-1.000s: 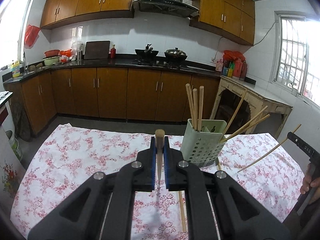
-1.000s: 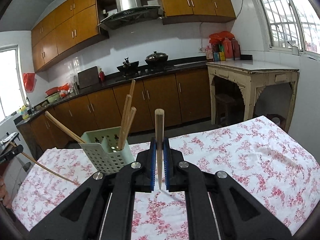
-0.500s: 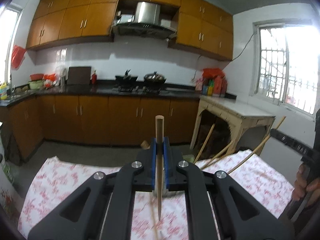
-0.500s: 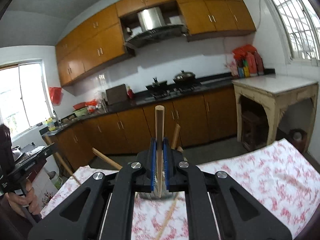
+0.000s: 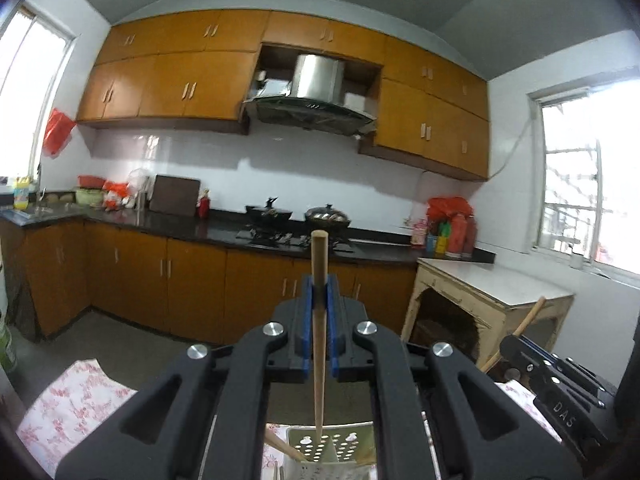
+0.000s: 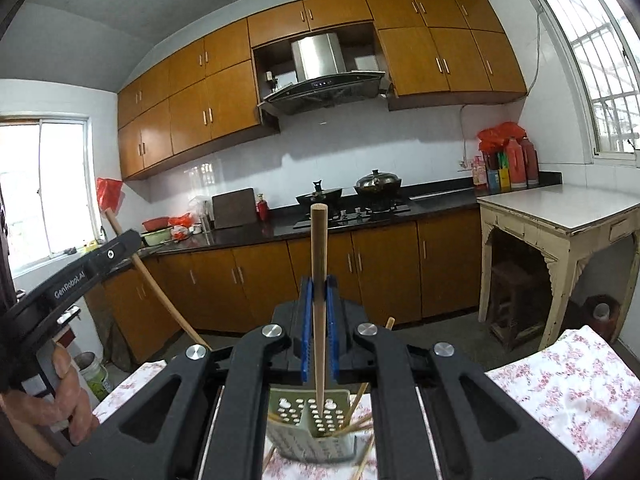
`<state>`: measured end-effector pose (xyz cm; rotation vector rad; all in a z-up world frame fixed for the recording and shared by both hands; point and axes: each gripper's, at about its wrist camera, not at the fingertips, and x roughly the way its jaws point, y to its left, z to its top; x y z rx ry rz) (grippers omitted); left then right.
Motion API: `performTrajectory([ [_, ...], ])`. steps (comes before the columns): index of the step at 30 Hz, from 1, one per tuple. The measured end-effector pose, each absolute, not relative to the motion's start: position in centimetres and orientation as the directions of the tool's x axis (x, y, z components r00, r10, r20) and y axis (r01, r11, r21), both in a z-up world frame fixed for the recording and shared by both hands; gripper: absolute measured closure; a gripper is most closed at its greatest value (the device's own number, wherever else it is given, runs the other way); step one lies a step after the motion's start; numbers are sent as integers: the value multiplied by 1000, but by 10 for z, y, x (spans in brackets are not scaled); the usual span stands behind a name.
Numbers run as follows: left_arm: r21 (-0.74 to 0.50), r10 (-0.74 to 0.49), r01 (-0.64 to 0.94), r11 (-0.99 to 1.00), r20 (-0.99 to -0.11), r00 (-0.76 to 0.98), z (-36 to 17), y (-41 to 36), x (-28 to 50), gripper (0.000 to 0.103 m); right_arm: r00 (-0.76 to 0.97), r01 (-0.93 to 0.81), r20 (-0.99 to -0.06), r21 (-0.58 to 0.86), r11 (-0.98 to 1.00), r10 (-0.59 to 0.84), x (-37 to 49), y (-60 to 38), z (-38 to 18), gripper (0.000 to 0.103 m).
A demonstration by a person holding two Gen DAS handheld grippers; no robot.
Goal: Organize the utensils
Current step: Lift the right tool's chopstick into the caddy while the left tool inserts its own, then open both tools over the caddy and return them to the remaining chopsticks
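My left gripper (image 5: 319, 285) is shut on a wooden chopstick (image 5: 319, 344), which stands upright between the blue pads. The stick's thin tip hangs over the pale green perforated holder (image 5: 340, 446) at the bottom edge. My right gripper (image 6: 319, 285) is shut on a second chopstick (image 6: 319, 320), whose tip is over the same holder (image 6: 304, 416). Several chopsticks lean inside the holder. In the right wrist view the left gripper (image 6: 84, 270) shows at the left with its chopstick (image 6: 160, 296). The left wrist view shows the right gripper's body (image 5: 556, 384) at the right.
A floral tablecloth (image 6: 560, 380) covers the table under the holder. Beyond it run brown base cabinets and a dark counter (image 5: 224, 232) with pots on a stove. A worn white side table (image 6: 560, 216) stands at the right. A hand (image 6: 60, 392) grips the left tool.
Both grippers rose and tipped up with their chopsticks. The holder slid from ahead of the fingers to beneath them. Most of the table dropped out of sight.
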<state>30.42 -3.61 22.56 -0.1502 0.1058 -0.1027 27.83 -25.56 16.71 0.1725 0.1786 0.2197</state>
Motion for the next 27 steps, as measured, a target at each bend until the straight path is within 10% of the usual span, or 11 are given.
performTrajectory([
  [18, -169, -125, 79, 982, -284, 951, 162, -26, 360, 95, 905, -156, -361, 211, 965, 225, 328, -236, 106, 94],
  [22, -163, -101, 52, 985, -308, 946, 157, -20, 358, 86, 909, -134, -360, 229, 964, 212, 322, -244, 107, 73],
  [27, -161, -78, 30, 987, -300, 951, 162, -7, 340, 83, 923, -120, -332, 236, 964, 196, 308, -252, 118, 73],
])
